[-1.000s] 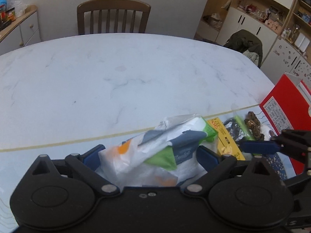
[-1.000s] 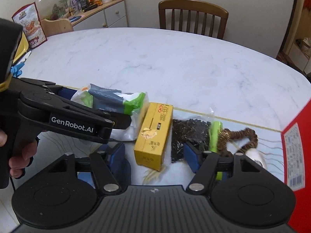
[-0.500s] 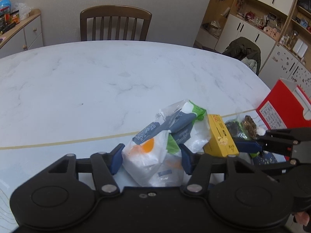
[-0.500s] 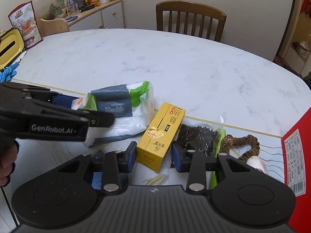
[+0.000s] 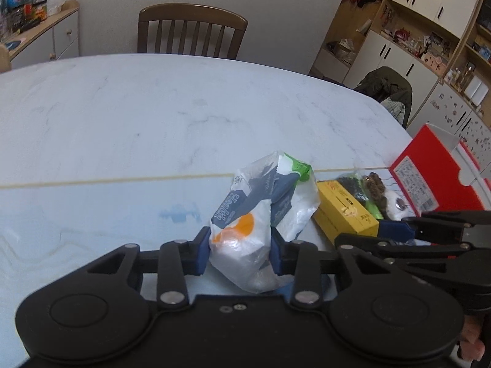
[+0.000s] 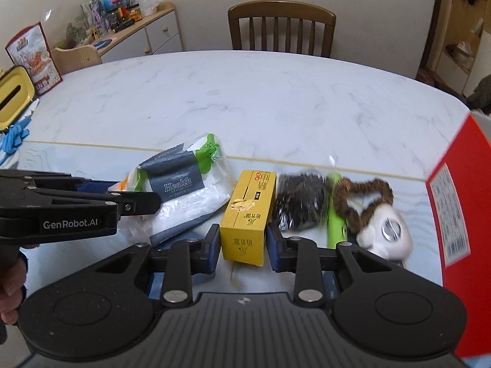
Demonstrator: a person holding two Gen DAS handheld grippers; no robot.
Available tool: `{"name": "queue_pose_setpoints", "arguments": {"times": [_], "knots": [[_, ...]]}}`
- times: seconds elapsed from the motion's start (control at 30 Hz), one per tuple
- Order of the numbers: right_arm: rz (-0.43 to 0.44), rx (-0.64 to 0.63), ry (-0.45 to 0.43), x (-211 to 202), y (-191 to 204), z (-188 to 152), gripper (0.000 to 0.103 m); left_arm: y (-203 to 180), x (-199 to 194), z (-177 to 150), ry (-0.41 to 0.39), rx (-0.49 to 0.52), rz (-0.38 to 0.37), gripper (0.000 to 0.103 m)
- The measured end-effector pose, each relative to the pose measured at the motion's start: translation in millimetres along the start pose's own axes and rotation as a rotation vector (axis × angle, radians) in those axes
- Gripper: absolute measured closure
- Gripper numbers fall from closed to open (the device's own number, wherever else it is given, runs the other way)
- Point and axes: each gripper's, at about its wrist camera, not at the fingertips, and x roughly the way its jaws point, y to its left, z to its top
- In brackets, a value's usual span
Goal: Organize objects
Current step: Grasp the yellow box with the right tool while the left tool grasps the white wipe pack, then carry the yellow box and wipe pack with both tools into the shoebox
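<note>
My left gripper (image 5: 240, 253) is shut on a white plastic tissue pack (image 5: 260, 214) with grey, green and orange print; the pack's near end is squeezed between the blue pads. In the right wrist view the same tissue pack (image 6: 181, 193) lies tilted beside the left gripper (image 6: 135, 202). My right gripper (image 6: 244, 247) is shut on the near end of a yellow box (image 6: 250, 214), which rests on the table. The yellow box (image 5: 343, 211) lies just right of the tissue pack in the left wrist view.
A clear bag of dark bits with a green strip (image 6: 302, 202), a brown fuzzy loop (image 6: 362, 199) and a white round thing (image 6: 386, 236) lie right of the box. A red carton (image 6: 460, 211) stands at the far right. A wooden chair (image 5: 190, 33) is behind the marble table (image 5: 153, 107).
Both grippers have closed: the left on the tissue pack, which now stands more upright, and the right on the yellow box. The right gripper has moved forward to the box.
</note>
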Motion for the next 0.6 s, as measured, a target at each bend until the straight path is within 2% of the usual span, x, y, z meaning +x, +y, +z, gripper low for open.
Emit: {"name": "queue_pose_setpoints", "arguments": {"times": [0.33,0.6], "knots": [[-0.02,0.065,-0.008,-40.3,-10.6,-34.3,0.074,-8.5,-26.0,-24.3,0.026,-0.07,-0.029,0.068],[-0.032,0.123,-0.029,-81.8,-28.6,-58.6,0.074,-30.9,-47.2,-32.7,0.019,-0.074,-0.052,0.068]]}}
